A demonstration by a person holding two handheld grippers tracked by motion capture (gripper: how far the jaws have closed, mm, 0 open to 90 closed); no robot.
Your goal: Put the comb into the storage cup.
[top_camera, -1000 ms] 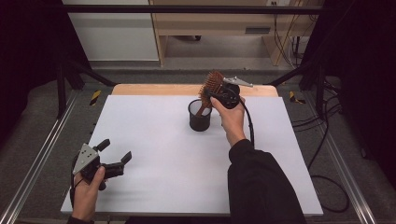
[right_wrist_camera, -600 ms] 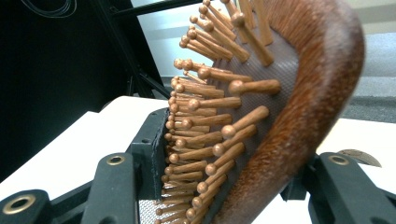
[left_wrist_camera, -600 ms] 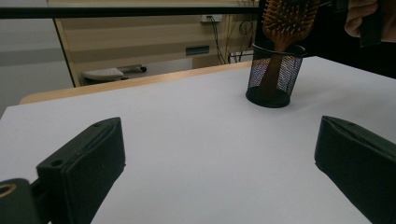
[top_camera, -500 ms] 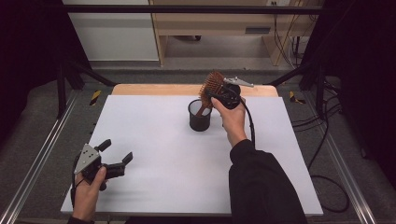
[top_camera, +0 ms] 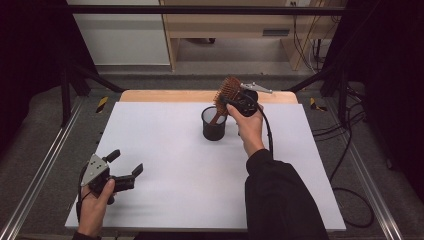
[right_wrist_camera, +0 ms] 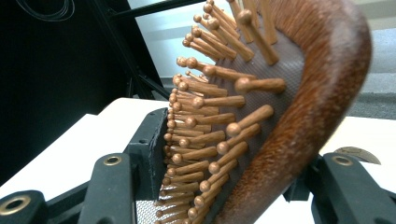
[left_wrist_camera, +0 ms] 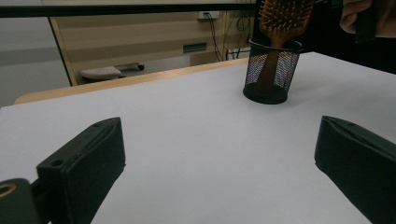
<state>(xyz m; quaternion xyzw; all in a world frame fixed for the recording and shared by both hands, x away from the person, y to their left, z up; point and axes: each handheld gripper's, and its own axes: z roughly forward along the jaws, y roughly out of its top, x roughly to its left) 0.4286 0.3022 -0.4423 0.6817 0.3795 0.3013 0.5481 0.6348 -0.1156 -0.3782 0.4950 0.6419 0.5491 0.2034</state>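
Observation:
A wooden paddle hairbrush (top_camera: 229, 90) stands handle-down in a black mesh cup (top_camera: 214, 125) at the far middle of the white table (top_camera: 180, 195). My right gripper (top_camera: 227, 101) is shut on the brush's head, above the cup. In the right gripper view the bristles and curved wooden back (right_wrist_camera: 299, 107) sit between the jaws of the right gripper (right_wrist_camera: 243, 179). My left gripper (top_camera: 126, 162) hovers open over the near left corner with nothing in it. The left gripper view has that left gripper (left_wrist_camera: 219, 163) facing the cup (left_wrist_camera: 271, 70) and brush (left_wrist_camera: 282, 18) from afar.
A wooden strip (top_camera: 165, 96) runs along the table's far edge. Metal rails (top_camera: 45, 170) flank the table on the left. Cables (top_camera: 350, 150) trail on the floor at the right. A wooden bench (top_camera: 240, 25) stands beyond the table.

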